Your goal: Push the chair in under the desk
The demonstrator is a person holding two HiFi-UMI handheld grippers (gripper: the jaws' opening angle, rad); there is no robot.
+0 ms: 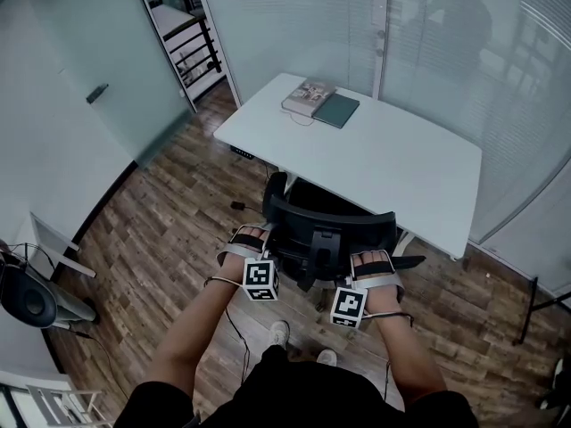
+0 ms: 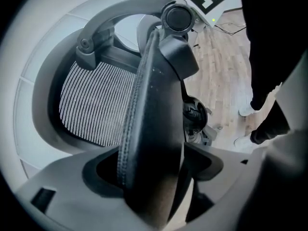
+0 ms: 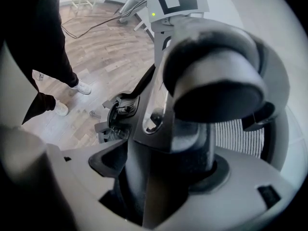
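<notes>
A black mesh office chair (image 1: 330, 226) stands at the near edge of the white desk (image 1: 393, 163), its seat partly beneath the top. My left gripper (image 1: 252, 237) clamps the left end of the backrest's top edge, and my right gripper (image 1: 375, 261) clamps the right end. In the left gripper view the padded backrest rim (image 2: 154, 109) fills the gap between the jaws of the left gripper (image 2: 154, 165), with mesh (image 2: 96, 105) to its left. In the right gripper view the chair's dark frame (image 3: 159, 129) sits between the jaws of the right gripper (image 3: 163, 174).
A book (image 1: 310, 94) and a green notebook (image 1: 336, 110) lie at the desk's far end. Glass walls stand behind and to the right of the desk. A grey device (image 1: 31, 297) sits on the wooden floor at the left. My shoes (image 1: 279, 333) are just behind the chair.
</notes>
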